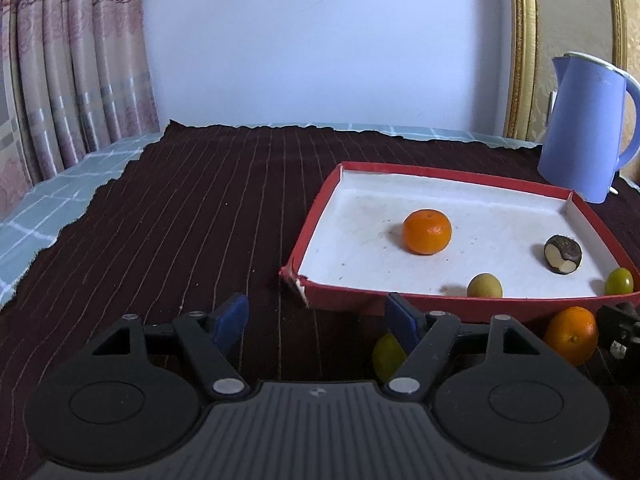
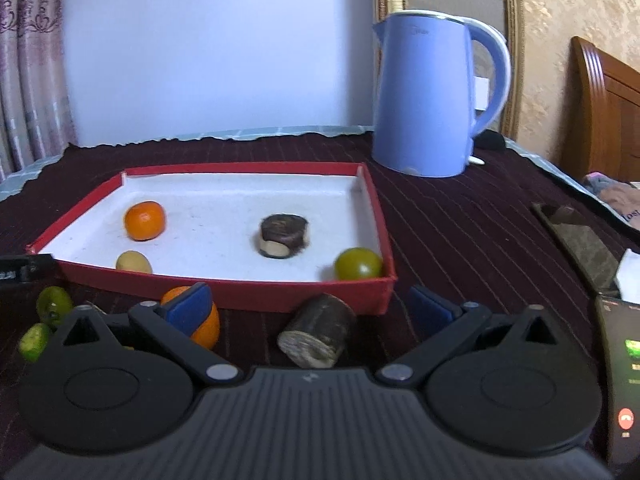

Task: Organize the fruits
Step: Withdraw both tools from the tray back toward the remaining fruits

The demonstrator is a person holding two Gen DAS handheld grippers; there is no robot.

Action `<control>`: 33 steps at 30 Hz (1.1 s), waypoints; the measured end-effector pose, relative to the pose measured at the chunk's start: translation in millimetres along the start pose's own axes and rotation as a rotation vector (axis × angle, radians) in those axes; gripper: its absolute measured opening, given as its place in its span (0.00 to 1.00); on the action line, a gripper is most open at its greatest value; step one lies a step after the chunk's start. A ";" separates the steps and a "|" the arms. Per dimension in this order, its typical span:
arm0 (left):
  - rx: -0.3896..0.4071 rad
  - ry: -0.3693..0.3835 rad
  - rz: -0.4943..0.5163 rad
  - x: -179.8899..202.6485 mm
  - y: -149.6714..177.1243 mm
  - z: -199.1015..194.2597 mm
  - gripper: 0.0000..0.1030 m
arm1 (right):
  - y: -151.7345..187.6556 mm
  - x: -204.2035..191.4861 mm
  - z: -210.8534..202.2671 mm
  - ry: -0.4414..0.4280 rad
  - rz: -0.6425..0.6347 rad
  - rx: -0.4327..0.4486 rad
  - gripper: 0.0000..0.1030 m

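Observation:
A red tray (image 1: 436, 301) (image 2: 224, 295) with a white floor holds an orange (image 1: 427, 232) (image 2: 144, 220), a yellow fruit (image 1: 484, 286) (image 2: 133, 262), a dark brown cut piece (image 1: 562, 254) (image 2: 283, 235) and a green fruit (image 1: 619, 281) (image 2: 358, 264). In front of the tray lie another orange (image 1: 571, 335) (image 2: 206, 326), a brown log-like piece (image 2: 318, 330) and two green fruits (image 2: 54, 306) (image 2: 34, 342). My left gripper (image 1: 316, 322) is open and empty, with a green fruit (image 1: 387, 356) behind its right finger. My right gripper (image 2: 310, 310) is open around the log-like piece.
A blue electric kettle (image 1: 584, 128) (image 2: 430, 96) stands behind the tray on the dark striped cloth (image 1: 180, 216). A phone (image 2: 620, 380) and a brown strap (image 2: 576, 248) lie at the right. A curtain (image 1: 72, 60) hangs at the left.

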State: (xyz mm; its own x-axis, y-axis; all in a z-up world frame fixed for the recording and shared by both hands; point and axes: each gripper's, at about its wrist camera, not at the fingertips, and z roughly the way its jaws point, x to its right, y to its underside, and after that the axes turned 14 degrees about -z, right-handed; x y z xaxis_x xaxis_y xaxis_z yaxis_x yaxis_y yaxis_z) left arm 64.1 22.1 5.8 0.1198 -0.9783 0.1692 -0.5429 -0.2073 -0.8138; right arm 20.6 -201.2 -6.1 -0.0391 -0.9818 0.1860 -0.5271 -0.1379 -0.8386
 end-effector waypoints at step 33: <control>0.079 0.003 0.012 -3.4 17.0 -7.2 0.81 | 6.6 6.8 28.2 0.010 0.013 -0.165 1.00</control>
State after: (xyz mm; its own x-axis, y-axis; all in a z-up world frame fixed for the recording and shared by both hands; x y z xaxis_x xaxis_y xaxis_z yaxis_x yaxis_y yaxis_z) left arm 48.4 21.9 -4.5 0.1111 -0.9808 0.1603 -0.4773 -0.1942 -0.8570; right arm 40.8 -212.5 -24.8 -0.0553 -0.9818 0.1815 -0.6587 -0.1007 -0.7456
